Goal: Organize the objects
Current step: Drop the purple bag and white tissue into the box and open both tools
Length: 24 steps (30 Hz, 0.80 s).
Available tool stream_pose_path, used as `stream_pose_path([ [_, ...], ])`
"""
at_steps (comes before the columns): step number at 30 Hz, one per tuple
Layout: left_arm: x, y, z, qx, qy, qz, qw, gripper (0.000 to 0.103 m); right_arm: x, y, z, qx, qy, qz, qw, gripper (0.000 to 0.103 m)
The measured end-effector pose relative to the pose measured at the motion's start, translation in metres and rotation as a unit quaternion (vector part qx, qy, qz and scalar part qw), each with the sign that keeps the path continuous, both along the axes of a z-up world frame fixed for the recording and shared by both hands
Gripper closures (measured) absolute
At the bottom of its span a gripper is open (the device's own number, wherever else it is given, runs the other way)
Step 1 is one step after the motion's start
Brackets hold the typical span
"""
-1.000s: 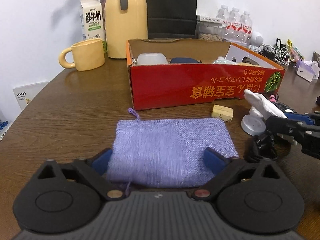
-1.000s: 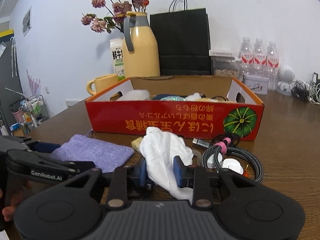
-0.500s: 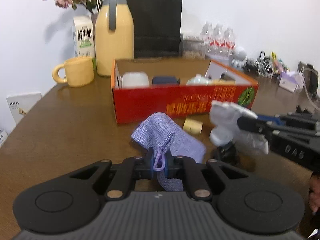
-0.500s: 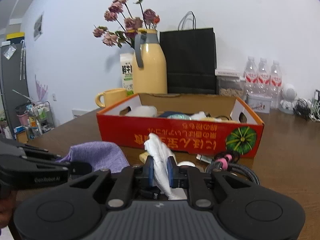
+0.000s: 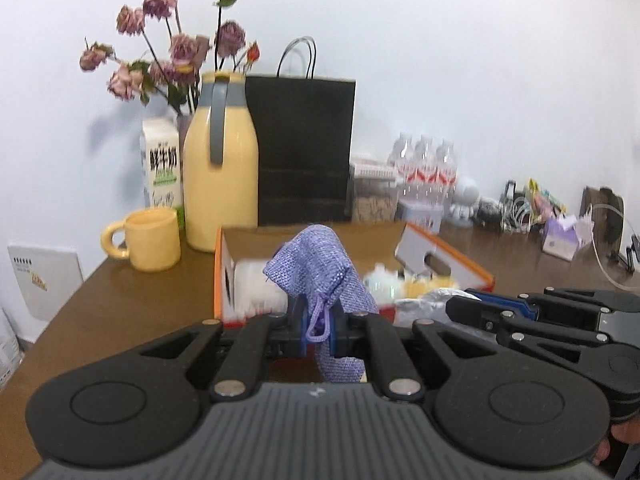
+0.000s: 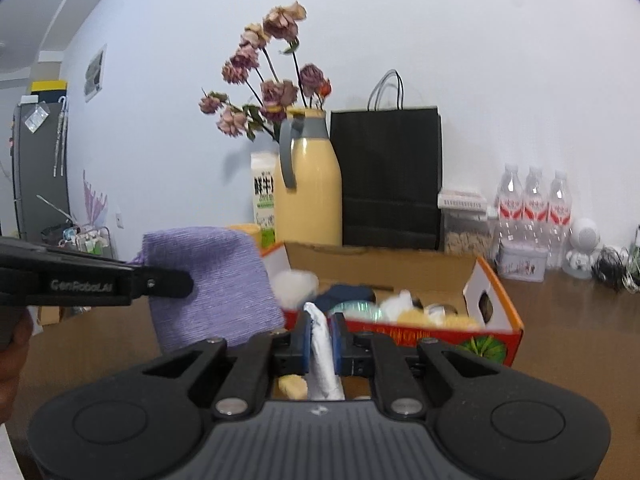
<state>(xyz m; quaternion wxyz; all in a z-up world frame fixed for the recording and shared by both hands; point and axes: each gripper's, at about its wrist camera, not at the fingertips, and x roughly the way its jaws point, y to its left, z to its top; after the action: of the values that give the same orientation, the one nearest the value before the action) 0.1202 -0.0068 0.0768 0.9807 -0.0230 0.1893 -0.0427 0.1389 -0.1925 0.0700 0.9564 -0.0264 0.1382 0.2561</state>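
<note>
Here we hold the left gripper (image 5: 320, 330) with its jaws pinching a purple pouch (image 5: 320, 268), which bunches up above the pads while its cord loop and lower end hang between and below them, clear of the bench (image 5: 120, 300). Our right gripper (image 6: 320, 338) has its jaws pressed on a white cloth (image 6: 322, 352) that stands up between the pads. Just beyond both sits the red box (image 6: 496, 336), open-topped, with white, dark blue and yellow things blurred inside. Behind it stand a yellow mug (image 5: 150, 238), a yellow jug (image 5: 220, 184), a milk carton (image 5: 162, 164), dried flowers (image 5: 180, 52) and a black bag (image 5: 306, 152).
</note>
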Motion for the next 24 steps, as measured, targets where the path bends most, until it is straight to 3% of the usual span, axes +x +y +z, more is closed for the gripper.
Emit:
stream_pose_path([
  [5,0.025,-0.002,0.014,-0.014,-0.018,0.007,0.9997,0.093,0.025,0.005,0.024,0.013,-0.027,-0.002,1.0,0.094],
  [11,0.065,-0.005,0.013,-0.032,-0.015,0.025,0.9991,0.093,0.076,0.011,0.034,0.035,-0.022,-0.017,0.999,0.094],
  [19,0.127,-0.016,-0.013,-0.034,0.016,0.036,0.9986,0.093,0.145,0.007,0.016,0.07,0.014,-0.033,0.997,0.094],
  [24,0.158,-0.012,-0.037,-0.037,0.048,0.039,0.9974,0.093,0.176,-0.008,-0.004,0.066,0.045,-0.066,0.995,0.094],
])
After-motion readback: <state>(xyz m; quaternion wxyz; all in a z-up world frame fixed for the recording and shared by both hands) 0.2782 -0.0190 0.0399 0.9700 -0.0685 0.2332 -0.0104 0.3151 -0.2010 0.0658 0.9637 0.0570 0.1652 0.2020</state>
